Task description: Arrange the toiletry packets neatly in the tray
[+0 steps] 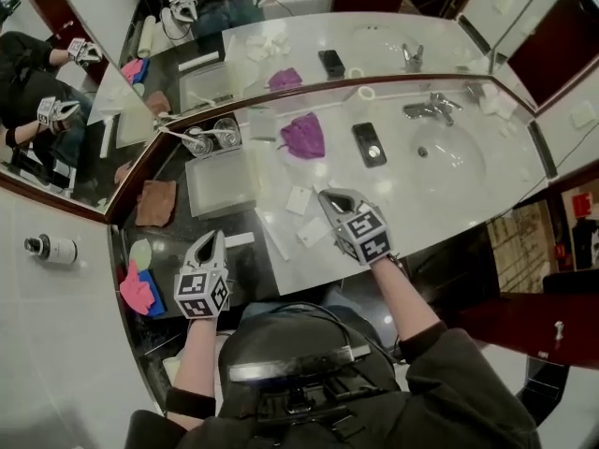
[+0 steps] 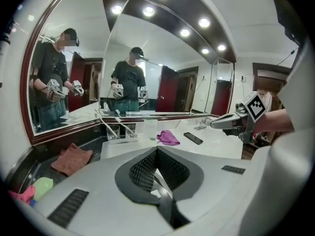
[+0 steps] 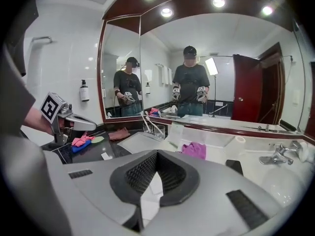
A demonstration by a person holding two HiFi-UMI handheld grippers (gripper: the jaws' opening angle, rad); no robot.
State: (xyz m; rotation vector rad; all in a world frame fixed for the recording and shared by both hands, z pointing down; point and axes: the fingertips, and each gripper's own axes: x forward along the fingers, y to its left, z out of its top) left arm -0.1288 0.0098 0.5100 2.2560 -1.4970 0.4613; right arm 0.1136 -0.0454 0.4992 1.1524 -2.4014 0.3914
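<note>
Left gripper point(image 1: 217, 239) jaws together, nothing between them. Right gripper point(image 1: 329, 196) same. Tray point(image 1: 217, 190) just ahead of left; white packet point(image 1: 299, 200) beside right's tip.

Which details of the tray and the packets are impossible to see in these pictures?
1. Print on the packets: too small in the head view.
2. Whether any packet lies in the tray: too pale in the head view; the left gripper covers its near part in the left gripper view.
3. The loose packets: mostly behind the right gripper in its own view.
</note>
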